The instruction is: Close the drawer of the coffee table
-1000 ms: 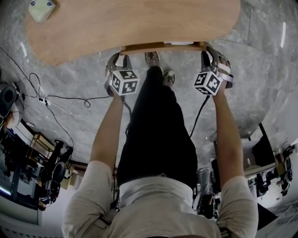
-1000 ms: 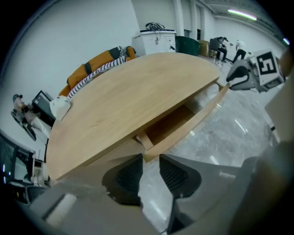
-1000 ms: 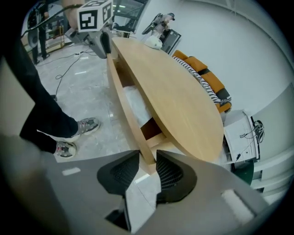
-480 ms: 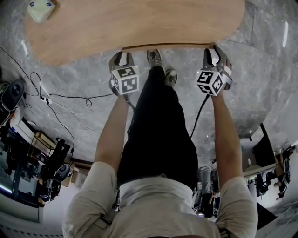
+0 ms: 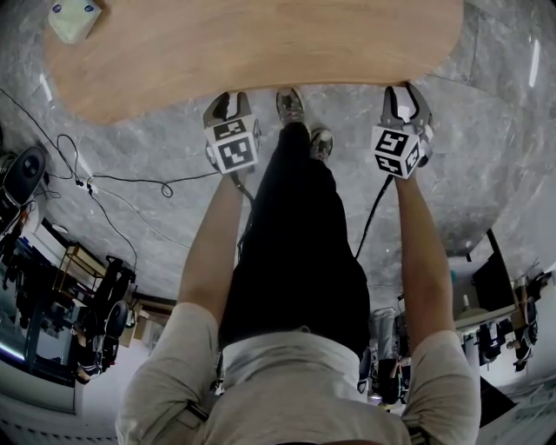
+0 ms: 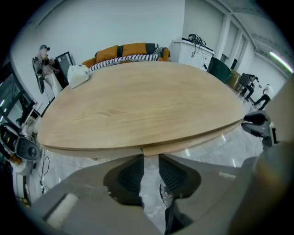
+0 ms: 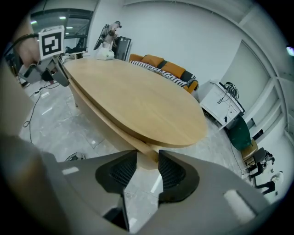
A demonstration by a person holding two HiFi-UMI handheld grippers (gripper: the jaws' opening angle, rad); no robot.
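Observation:
The oval wooden coffee table [image 5: 261, 43] fills the top of the head view. Its drawer does not stick out there. In the left gripper view the drawer front [image 6: 193, 141] lies flush under the top's edge. My left gripper [image 5: 228, 102] stands at the near edge. Its jaws have just been closing a little but are open, with nothing between them [image 6: 150, 165]. My right gripper [image 5: 406, 97] is at the same edge further right. Its jaws have just been opening [image 7: 147, 167]. The drawer front's end [image 7: 146, 160] shows just past the tips, and the pads are not pressing on it.
A white box [image 5: 74, 16] sits on the table's far left. The person's legs [image 5: 291, 235] and shoes [image 5: 300, 122] stand between the grippers. Cables [image 5: 113, 187] trail over the marble floor at left, and equipment clutters the lower left. A sofa [image 6: 124, 50] is behind the table.
The drawer front that stuck out under the near edge has slid in out of sight. Both grippers followed it toward the table and rolled upright. The right jaws have widened.

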